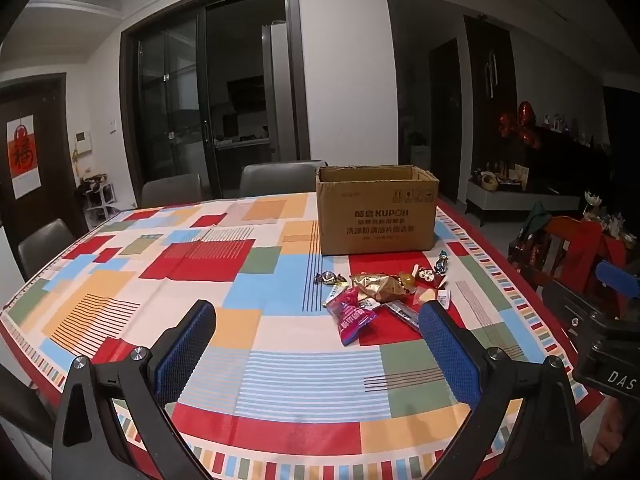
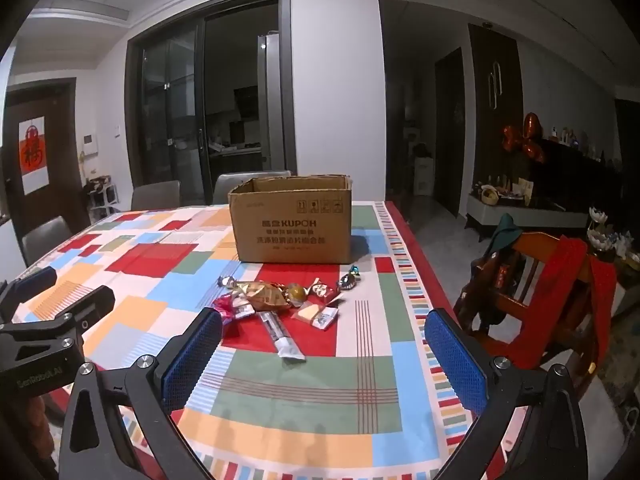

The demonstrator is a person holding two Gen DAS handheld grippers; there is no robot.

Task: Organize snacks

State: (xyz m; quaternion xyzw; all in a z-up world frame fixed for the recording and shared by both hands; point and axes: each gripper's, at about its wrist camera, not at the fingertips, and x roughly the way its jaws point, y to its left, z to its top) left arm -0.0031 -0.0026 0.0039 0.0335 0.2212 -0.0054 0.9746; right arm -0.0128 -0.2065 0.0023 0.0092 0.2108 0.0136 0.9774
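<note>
A pile of wrapped snacks lies on the patterned tablecloth (image 1: 256,332) in front of an open cardboard box (image 1: 376,216) (image 2: 292,224). It holds a pink packet (image 1: 352,314) (image 2: 224,306), a gold-wrapped snack (image 1: 378,286) (image 2: 266,294), a grey stick pack (image 2: 280,334) (image 1: 402,312), a yellow-white packet (image 2: 318,314) and several small candies (image 1: 440,262) (image 2: 348,280). My left gripper (image 1: 318,344) hovers open over the table, short and left of the pile. My right gripper (image 2: 324,344) hovers open just short of the pile. Nothing is between either pair of blue pads.
Grey chairs (image 1: 172,190) stand along the table's far side and left end. A wooden chair (image 2: 552,292) draped in red cloth stands off the table's right edge. A sideboard (image 2: 520,212) and glass sliding doors (image 1: 208,112) are beyond.
</note>
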